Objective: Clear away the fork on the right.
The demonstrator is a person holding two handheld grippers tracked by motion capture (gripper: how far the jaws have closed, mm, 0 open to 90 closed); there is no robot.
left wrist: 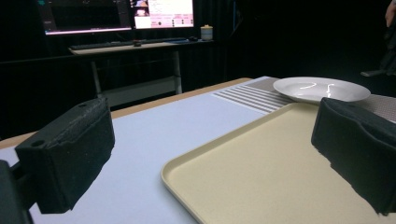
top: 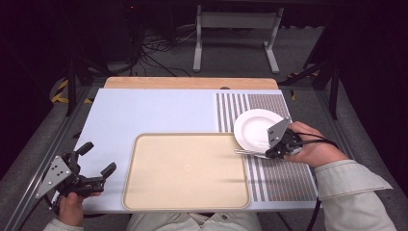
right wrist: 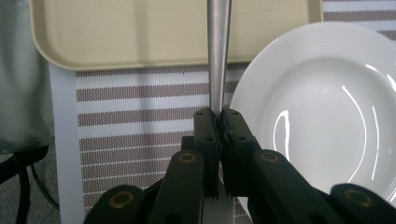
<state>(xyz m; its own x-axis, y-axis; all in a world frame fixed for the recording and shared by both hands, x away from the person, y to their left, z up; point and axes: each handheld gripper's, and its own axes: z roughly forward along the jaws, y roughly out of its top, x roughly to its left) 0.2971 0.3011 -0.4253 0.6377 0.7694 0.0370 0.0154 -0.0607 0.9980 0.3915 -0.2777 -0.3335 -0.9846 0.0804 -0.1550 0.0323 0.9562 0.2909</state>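
We are gripping the utensil [right wrist: 218, 51] in the right gripper [right wrist: 219, 116] beside the plate [right wrist: 327, 107]; likely next, lowering it flat onto the tray [top: 187, 168]. Left gripper [top: 96, 161] is idling open.

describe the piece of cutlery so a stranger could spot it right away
Find the striped placemat on the table's right side, with the white plate on it. The metal cutlery handle is clamped in the right tool beside the plate, pointing toward the beige tray: slim and grey, unlike anything nearby.

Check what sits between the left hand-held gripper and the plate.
The beige tray fills that stretch in the high view, between the open left hand-held gripper and the white plate. The tray is bare.
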